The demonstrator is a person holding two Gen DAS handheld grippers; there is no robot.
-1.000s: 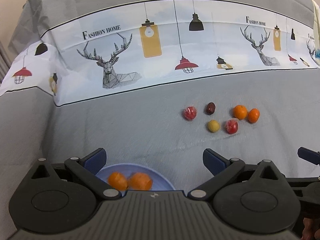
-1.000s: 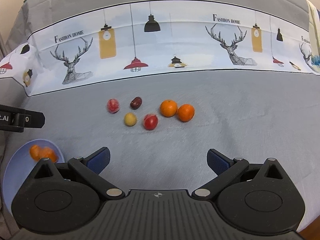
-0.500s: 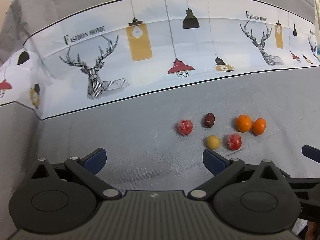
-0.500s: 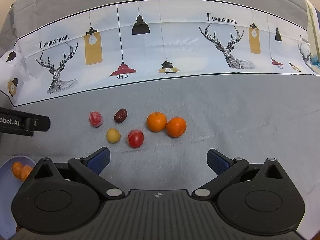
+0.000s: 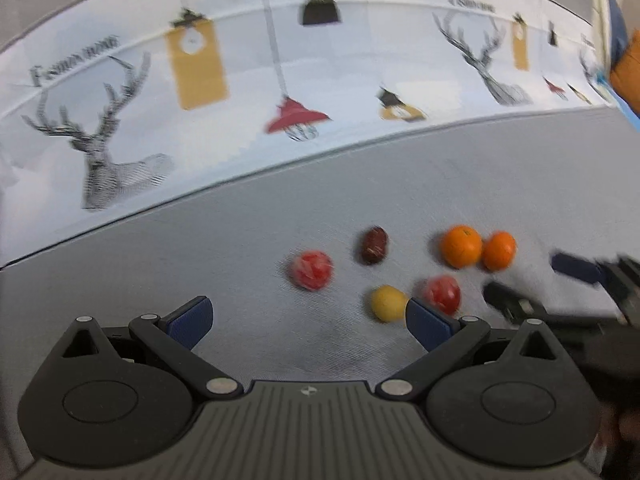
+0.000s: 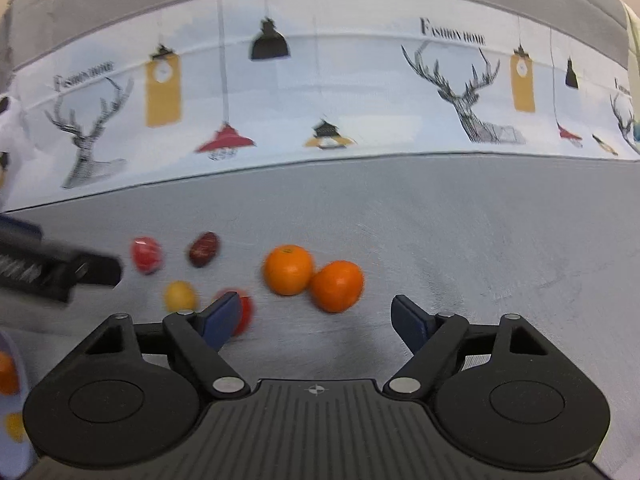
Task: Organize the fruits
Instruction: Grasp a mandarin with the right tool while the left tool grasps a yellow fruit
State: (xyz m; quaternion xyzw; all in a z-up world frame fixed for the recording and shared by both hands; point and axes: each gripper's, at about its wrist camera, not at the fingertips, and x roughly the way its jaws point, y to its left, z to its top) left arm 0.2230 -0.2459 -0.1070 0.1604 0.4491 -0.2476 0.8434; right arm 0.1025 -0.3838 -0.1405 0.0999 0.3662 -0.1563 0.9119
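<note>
Fruits lie loose on the grey cloth ahead of both grippers; only a pale blue plate, at the right gripper's far left, holds any, orange pieces too blurred to name. Its jaws have just been closing but stand apart and empty, two touching oranges just beyond the gap and a red round fruit behind its left blue pad. The left gripper is spread wide, gripping nothing, with a smooth yellow fruit near its right pad, a glossy red-and-white fruit ahead and a dark oval date beyond.
</note>
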